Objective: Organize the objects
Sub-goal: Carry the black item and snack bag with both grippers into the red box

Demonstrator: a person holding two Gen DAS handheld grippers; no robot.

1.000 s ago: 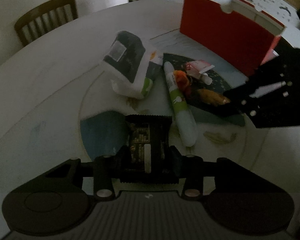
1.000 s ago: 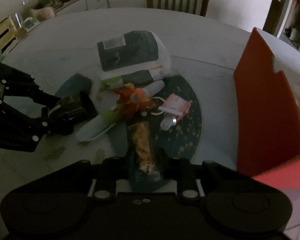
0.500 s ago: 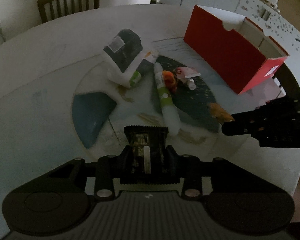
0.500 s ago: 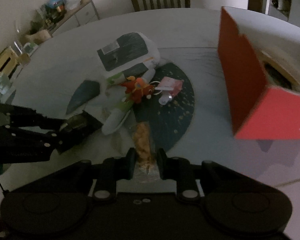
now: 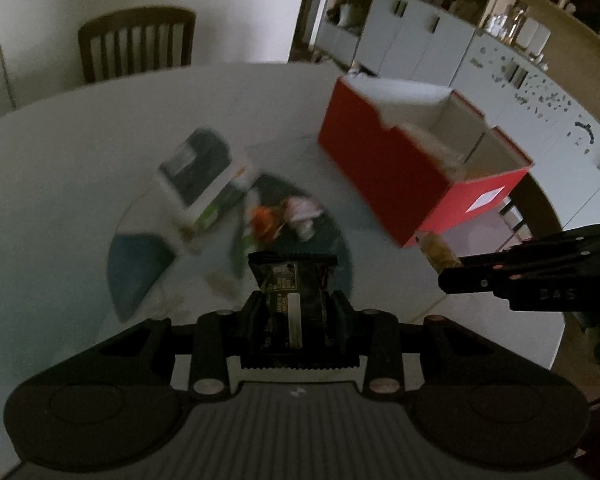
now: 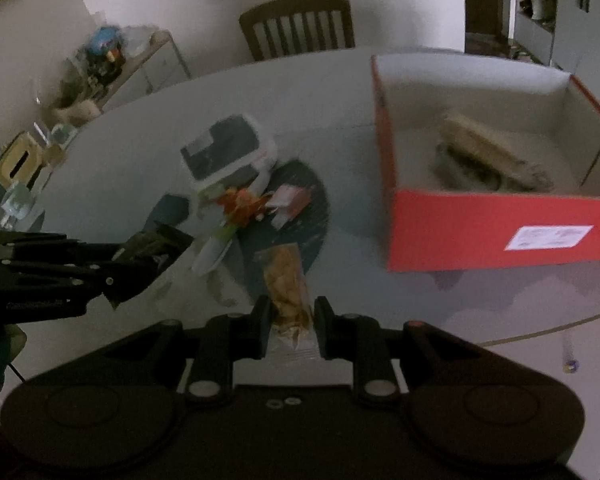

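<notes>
Above table, left fingers clamp dark packet, right fingers snack bag.

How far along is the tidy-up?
Done: one tan item lies in the red box. In hand: the left hand-held gripper grips a dark packet; the right hand-held gripper grips a snack bag. Left: white pouch, orange toy, pink packet.

A wooden slat-back chair stands against the pale wall at the upper left of the left wrist view. White cabinets fill the upper right. In the right wrist view, a low sideboard crowded with blurred clutter sits at the upper left, beside the round table.
</notes>
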